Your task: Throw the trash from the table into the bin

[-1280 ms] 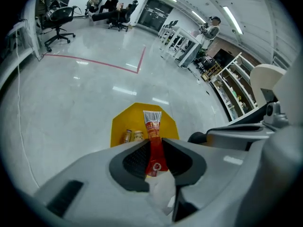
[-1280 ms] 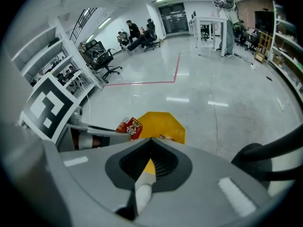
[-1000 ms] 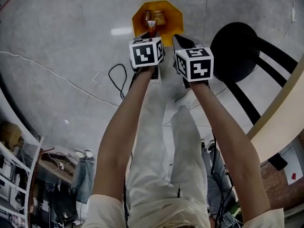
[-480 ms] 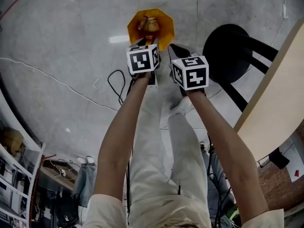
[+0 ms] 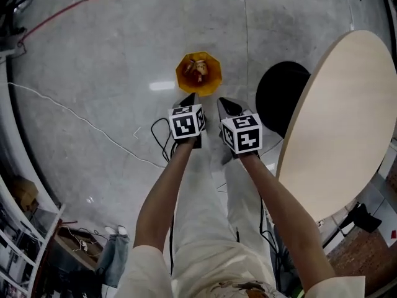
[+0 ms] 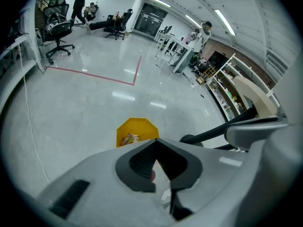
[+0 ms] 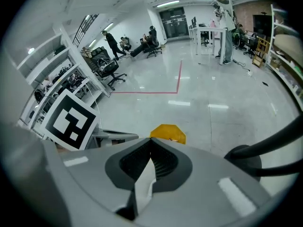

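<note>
The yellow bin (image 5: 198,73) stands on the grey floor with several pieces of trash in it. It also shows in the left gripper view, as the bin (image 6: 135,131) just past the jaw tips, and as the bin (image 7: 168,132) in the right gripper view. Both grippers hang side by side high above the floor, on the near side of the bin. My left gripper (image 5: 189,98) has just been closing; its jaws now meet with nothing between them. The right gripper (image 5: 223,102) is shut and empty too.
A round beige table (image 5: 335,117) fills the right side, its top bare where it shows. A black stool (image 5: 282,95) stands between table and bin. Cables (image 5: 155,132) trail over the floor on the left. Shelves (image 5: 25,228) line the lower left. People and office chairs are far off.
Both grippers have risen well above the bin, which now looks smaller and farther. The small red and white item at the left jaw tips is gone. The round table has come into view.
</note>
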Demonstrator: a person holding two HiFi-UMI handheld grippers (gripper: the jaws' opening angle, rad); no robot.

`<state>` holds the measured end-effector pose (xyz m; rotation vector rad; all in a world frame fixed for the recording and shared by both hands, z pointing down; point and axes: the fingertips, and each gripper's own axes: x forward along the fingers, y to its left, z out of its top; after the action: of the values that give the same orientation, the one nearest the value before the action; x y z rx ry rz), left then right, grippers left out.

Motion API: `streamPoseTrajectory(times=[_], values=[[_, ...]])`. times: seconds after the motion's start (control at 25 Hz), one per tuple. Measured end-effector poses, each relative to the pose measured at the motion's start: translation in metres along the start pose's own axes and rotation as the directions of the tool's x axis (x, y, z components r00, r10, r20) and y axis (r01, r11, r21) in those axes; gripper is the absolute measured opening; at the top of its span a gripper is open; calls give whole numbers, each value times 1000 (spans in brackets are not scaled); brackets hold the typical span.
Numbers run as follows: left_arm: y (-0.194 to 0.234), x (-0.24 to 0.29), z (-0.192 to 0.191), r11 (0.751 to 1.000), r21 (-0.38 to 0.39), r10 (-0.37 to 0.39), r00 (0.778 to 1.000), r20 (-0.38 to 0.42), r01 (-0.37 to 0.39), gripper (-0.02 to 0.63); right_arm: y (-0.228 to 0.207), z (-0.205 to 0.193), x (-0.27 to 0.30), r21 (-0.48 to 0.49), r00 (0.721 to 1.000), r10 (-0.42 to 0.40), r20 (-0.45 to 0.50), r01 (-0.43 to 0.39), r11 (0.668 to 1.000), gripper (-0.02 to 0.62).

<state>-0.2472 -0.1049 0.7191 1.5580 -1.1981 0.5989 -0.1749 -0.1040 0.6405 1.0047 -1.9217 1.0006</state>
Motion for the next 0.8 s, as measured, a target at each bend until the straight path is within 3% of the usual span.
streamPoseTrajectory(times=[0.24,0.52,0.8], values=[[-32,-66,21,999,0,-33,999,29,33,8,30,23,-66,-29,999,3,42,-2,1000,6],[-82,-159,35,995,35,-99,993,66,97,8,51,47,-151,42,987,-7,163,0,999,6],[-134,-218,55,981,113,-173,978,118,160,8,54,73,-219,61,966,53,253,-71,996,6]])
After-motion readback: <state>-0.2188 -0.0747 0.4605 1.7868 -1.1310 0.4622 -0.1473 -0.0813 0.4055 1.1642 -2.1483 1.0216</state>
